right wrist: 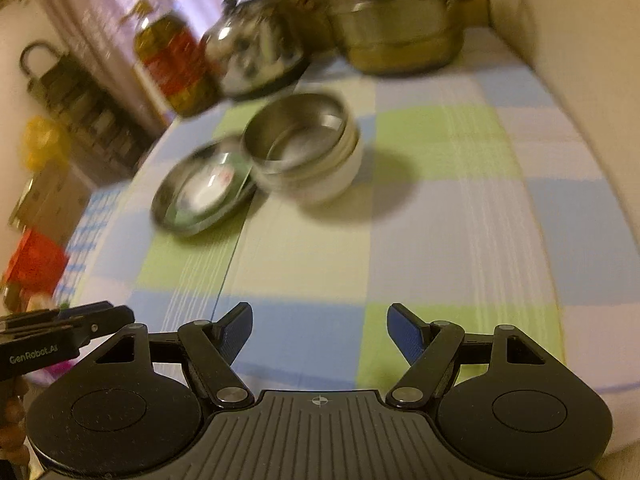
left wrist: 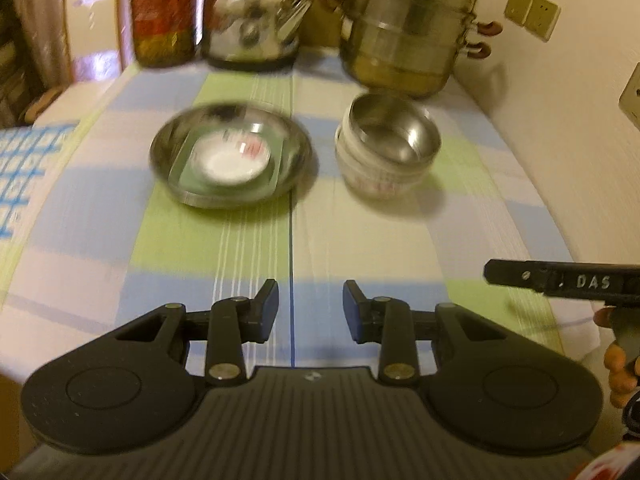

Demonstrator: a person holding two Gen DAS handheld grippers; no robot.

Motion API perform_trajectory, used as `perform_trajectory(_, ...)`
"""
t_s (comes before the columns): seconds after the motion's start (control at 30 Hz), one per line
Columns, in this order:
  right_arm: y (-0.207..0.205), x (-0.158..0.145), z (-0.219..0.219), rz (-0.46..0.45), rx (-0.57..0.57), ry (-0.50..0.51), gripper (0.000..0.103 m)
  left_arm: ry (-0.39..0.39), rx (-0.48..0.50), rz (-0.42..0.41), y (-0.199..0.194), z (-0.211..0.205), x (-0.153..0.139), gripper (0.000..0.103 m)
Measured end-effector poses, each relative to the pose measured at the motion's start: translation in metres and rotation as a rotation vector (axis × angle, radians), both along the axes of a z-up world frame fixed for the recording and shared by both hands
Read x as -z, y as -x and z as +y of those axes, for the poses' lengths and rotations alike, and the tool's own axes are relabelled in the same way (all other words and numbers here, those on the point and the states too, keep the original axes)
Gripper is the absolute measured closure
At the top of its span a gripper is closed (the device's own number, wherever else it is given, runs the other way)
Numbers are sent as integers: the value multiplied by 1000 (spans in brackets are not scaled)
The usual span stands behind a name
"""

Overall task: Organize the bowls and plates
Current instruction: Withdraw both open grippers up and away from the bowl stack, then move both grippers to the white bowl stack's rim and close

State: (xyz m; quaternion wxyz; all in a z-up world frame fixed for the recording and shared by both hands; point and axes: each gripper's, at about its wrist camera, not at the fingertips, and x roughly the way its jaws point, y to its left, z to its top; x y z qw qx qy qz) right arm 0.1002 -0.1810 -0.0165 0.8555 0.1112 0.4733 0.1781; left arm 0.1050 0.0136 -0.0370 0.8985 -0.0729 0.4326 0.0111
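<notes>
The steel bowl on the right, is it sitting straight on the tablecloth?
No, the steel bowl is nested on top of a stack of white bowls.

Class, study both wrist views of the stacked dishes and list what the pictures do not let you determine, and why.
- Number of bowls in the bowl stack: both views, motion blur; the steel bowl on top covers the lower rims.
- Red print on the white dish in the steel plate: left wrist view, blurred, too small.
- Steamer pot lid: right wrist view, cut by the top edge.
- Oil bottle label: both views, blurred.
</notes>
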Motion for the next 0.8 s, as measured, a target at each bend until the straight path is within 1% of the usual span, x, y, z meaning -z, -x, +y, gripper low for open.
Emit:
perform_trajectory(0.03,-6,-2,-2,-16,26,-6,28,-6,13,-12,-11,1,-2,73)
perform_trajectory(0.1,-20,-7,-6,-55,62,-27,35,-13,39,-46,-31,1,-5,74)
perform_trajectory(0.13,-26,-8,-7,-70,71,-36,45,-20,53,-63,-42,1,-6,75)
perform_trajectory(0.17,-34,-8,-8,-81,79,-44,54,-25,66,-75,-52,0,-7,79)
perform_trajectory(0.2,-42,-9,-8,-95,87,-54,59,-27,80,-86,-63,-1,-8,80)
perform_trajectory(0.27,-57,-10,-7,-128,103,-75,76,-32,105,-107,-83,-3,-9,85)
perform_trajectory(0.37,-77,-12,-4,-185,117,-83,89,-39,141,-138,-111,-8,-9,88)
perform_trajectory(0.43,-89,-12,1,-217,117,-87,93,-40,164,-149,-127,-11,-9,91)
perform_trajectory(0.5,-100,-11,5,-229,120,-82,96,-42,186,-160,-141,-14,-7,93)
perform_trajectory(0.57,-110,-8,9,-238,122,-82,98,-45,209,-165,-152,-16,-5,98)
perform_trajectory(0.63,-118,-4,12,-240,121,-84,100,-44,220,-167,-163,-17,-2,99)
perform_trajectory(0.8,-130,8,18,-230,115,-58,101,-37,238,-144,-181,-17,9,102)
